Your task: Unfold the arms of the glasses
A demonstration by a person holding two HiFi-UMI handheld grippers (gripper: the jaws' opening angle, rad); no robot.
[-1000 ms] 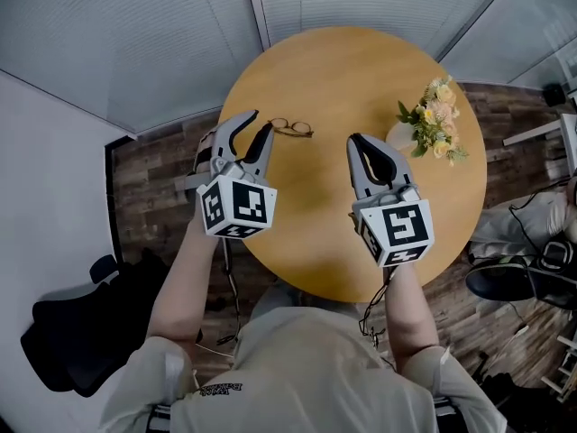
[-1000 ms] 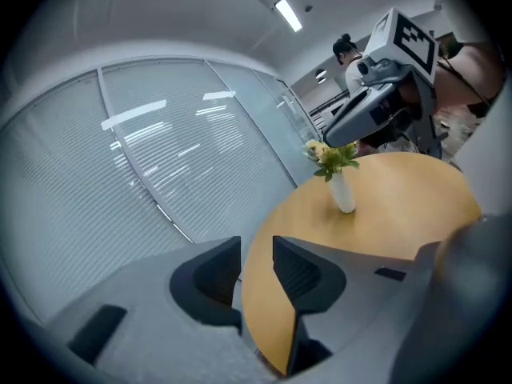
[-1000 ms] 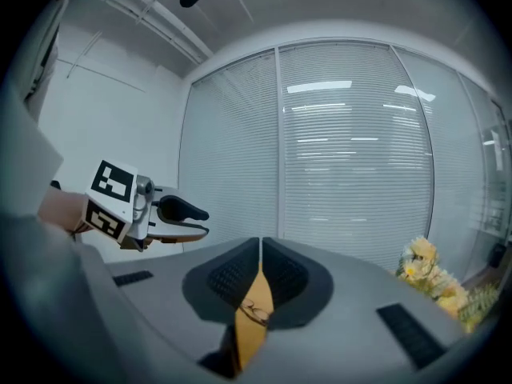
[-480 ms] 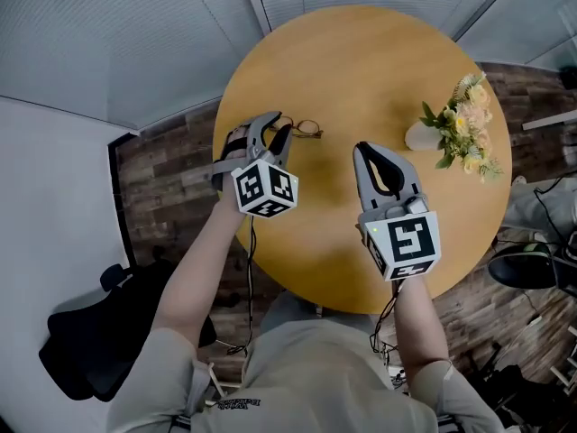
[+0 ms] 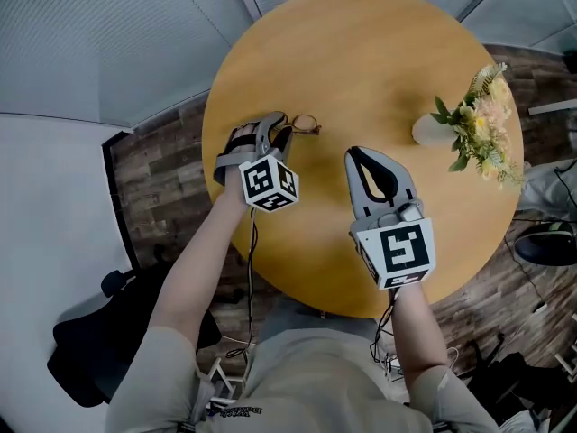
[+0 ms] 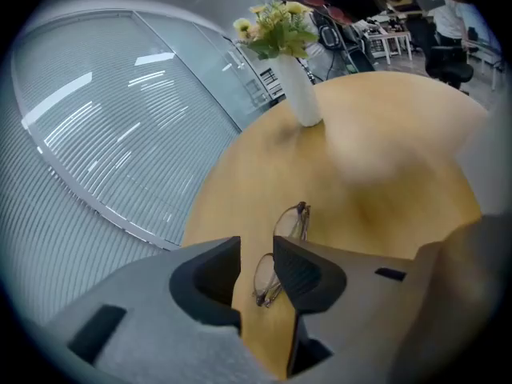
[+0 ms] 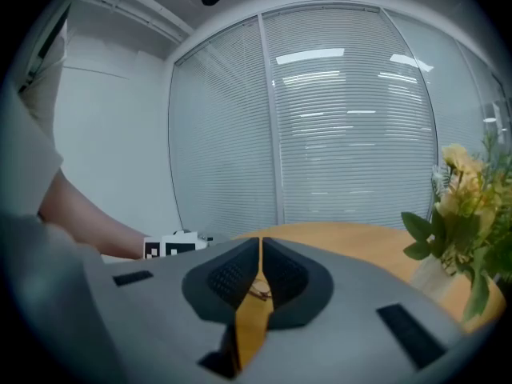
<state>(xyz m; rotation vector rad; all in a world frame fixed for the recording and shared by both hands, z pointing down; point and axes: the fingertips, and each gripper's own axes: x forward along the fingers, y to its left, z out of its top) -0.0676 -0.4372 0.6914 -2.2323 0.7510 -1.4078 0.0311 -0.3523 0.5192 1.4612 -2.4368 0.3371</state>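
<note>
Head view: glasses [image 5: 305,124] lie on round counter [image 5: 361,52] near its 9 o'clock edge. Left gripper [image 5: 279,126] right at them. Right gripper [image 5: 354,155] mid-counter. Flower vase [image 5: 431,132] toward 3 o'clock.

Left gripper view: jaws released, near lens showing in gap; contact unclear.

Right gripper view: jaws clenched on nothing, glasses ahead at 12 o'clock.

Arms look folded; unfolding seemingly not begun.

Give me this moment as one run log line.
left hand-held gripper: open, jaws at folded glasses on table | right hand-held gripper: shut, empty | arms: not yet unfolded
</note>
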